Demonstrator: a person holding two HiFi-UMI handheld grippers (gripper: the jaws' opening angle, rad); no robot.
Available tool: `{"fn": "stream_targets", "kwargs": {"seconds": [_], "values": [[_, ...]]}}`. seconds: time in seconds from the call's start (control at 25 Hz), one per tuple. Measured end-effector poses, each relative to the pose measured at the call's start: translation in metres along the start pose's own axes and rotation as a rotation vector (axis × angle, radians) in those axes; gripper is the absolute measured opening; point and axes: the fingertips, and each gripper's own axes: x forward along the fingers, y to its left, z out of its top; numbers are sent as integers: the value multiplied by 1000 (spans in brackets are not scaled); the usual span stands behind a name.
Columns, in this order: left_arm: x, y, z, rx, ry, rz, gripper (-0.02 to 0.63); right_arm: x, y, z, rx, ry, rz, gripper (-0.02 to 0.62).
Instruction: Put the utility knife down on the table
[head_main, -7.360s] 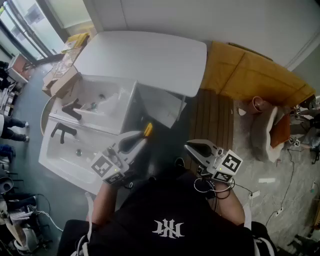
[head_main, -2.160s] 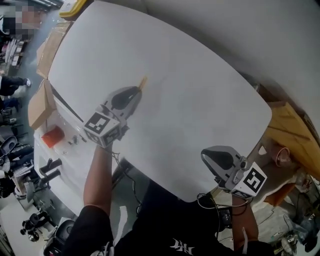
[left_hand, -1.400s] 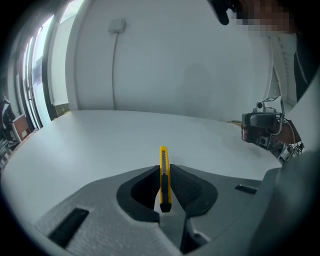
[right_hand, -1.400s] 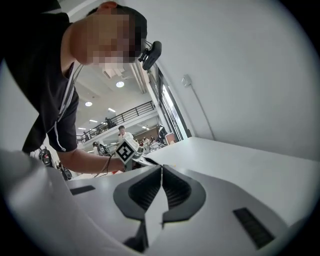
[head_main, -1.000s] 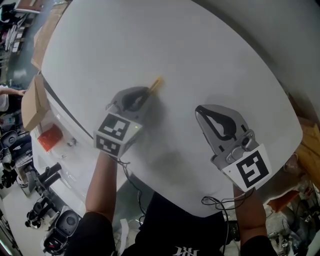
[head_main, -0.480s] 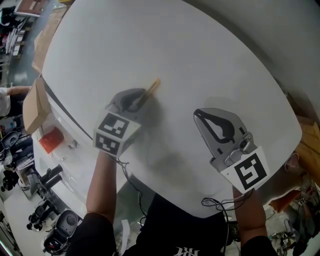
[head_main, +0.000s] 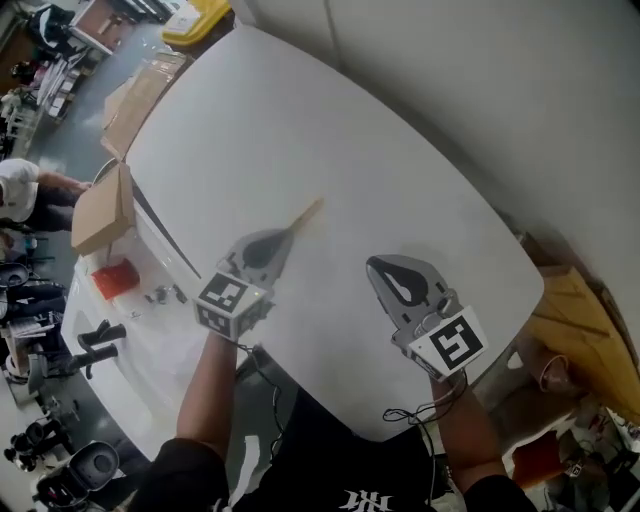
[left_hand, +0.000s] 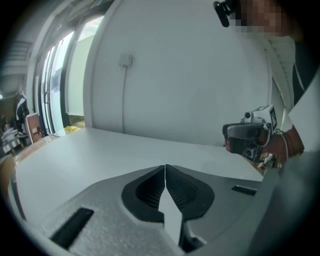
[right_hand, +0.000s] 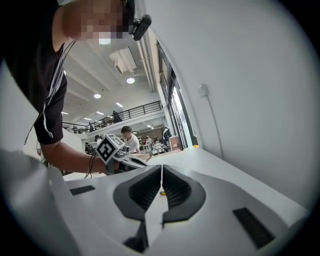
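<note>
Left tool (head_main: 283, 243) clenched, nothing in it, tips at the near end of the utility knife (head_main: 306, 214); contact unclear. Knife lies flat on the white worktop (head_main: 400, 170), well in from the edges, so it looks placed. To finish well, back the left tool off along its own line with no sideways swipe. Right tool (head_main: 373, 264) clenched, empty, off to the right.

Smooth matt table (head_main: 400, 200); brown cardboard box (head_main: 98, 215)

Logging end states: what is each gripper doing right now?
Left gripper: shut, nothing between its jaws; the utility knife lies on the table.
Right gripper: shut, empty.
</note>
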Motion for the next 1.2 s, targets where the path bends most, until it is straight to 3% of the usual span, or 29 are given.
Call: {"fn": "stream_targets", "kwargs": {"seconds": [0.16, 0.28, 0.6, 0.84, 1.2], "values": [[-66, -47, 19, -143, -69, -27, 8, -16, 49, 36, 14, -13, 41, 6], [-118, -86, 34, -184, -132, -51, 8, -38, 86, 59, 13, -6, 42, 6], [-235, -155, 61, -93, -301, -217, 8, -61, 187, 118, -44, -88, -89, 6], [-329, -163, 67, 1, -424, -329, 8, -53, 263, 119, -102, -83, -161, 6], [-437, -171, 31, 7, -503, -308, 8, -52, 366, 88, -58, -91, -144, 6]]}}
